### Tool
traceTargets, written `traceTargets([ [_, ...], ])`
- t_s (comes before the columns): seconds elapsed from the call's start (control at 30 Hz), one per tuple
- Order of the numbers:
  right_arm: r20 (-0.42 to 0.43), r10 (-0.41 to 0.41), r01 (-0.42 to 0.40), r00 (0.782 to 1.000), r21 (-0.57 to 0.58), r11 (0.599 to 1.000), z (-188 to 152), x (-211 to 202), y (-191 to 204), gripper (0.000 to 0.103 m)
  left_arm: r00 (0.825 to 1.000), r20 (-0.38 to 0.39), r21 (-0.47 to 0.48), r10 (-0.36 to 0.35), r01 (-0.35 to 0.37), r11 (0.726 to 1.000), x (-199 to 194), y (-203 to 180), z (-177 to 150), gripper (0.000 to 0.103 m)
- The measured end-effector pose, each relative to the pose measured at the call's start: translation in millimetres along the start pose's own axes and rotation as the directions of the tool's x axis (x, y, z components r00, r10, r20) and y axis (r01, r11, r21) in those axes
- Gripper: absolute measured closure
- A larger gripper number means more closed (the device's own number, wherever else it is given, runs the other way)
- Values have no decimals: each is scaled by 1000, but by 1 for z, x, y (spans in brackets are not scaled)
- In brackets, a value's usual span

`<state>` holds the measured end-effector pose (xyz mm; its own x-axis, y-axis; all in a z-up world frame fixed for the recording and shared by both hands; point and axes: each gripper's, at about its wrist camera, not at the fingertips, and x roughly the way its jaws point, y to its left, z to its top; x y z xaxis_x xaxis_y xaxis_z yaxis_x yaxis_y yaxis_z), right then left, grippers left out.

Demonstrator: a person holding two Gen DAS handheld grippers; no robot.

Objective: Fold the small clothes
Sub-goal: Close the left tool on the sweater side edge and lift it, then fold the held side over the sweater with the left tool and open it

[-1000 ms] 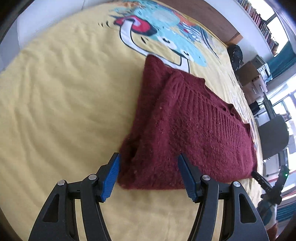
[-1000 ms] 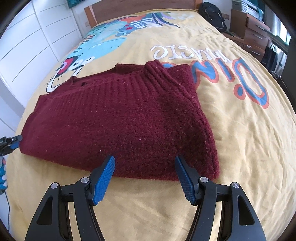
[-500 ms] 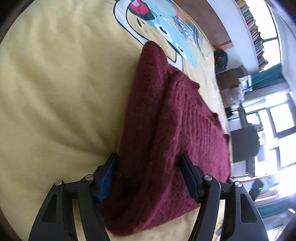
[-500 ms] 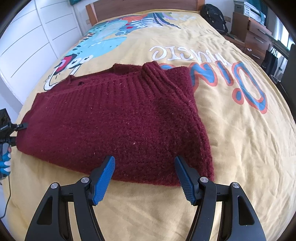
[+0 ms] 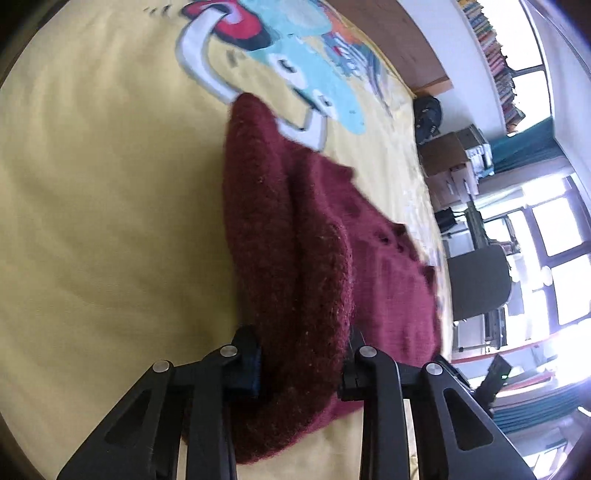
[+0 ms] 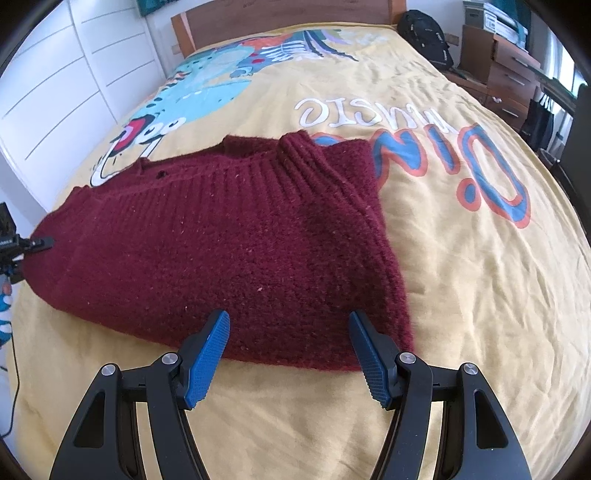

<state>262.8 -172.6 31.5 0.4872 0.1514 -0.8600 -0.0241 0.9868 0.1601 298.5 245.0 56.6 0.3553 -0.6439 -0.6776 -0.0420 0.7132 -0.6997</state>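
Left claw pinching sweater; right claw standing wide.

The maroon sweater (image 6: 221, 236) lies on the bed (image 6: 461, 295), bunched between the just-closing left claw (image 5: 301, 360), hiding its pads; the right claw (image 6: 290, 350) gapes empty at the near hem.

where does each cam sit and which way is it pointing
Left wrist: on the left gripper, looking down along fingers pinching the maroon sweater, toward the windows.
Right wrist: on the right gripper, open at the sweater's near edge, facing the headboard.
Shared: sweater, yellow bedspread.
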Motion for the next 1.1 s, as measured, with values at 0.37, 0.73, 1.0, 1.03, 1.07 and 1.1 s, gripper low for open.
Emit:
traceTargets([
  [0.37, 30, 49, -51, 998, 59, 997, -12, -19, -25, 34, 999, -11, 11, -48, 48, 999, 18, -88, 8, 80],
  [0.73, 28, 107, -108, 994, 61, 992, -34, -29, -32, 34, 987, -31, -15, -159, 159, 987, 85, -173, 17, 81],
  [1.0, 10, 68, -69, 998, 87, 994, -57, -40, -65, 34, 982, -177, 97, -61, 79, 992, 175, -238, -3, 81],
  [1.03, 12, 60, -61, 998, 99, 993, -60, -42, -74, 34, 981, -189, 104, -49, 69, 992, 186, -244, -6, 81],
  [1.07, 14, 55, -56, 998, 110, 992, -63, -45, -83, 34, 979, -197, 105, -42, 64, 992, 195, -250, -8, 81],
  [1.1, 15, 52, -54, 999, 121, 991, -65, -46, -90, 34, 978, -203, 105, -37, 59, 993, 203, -255, -11, 81],
])
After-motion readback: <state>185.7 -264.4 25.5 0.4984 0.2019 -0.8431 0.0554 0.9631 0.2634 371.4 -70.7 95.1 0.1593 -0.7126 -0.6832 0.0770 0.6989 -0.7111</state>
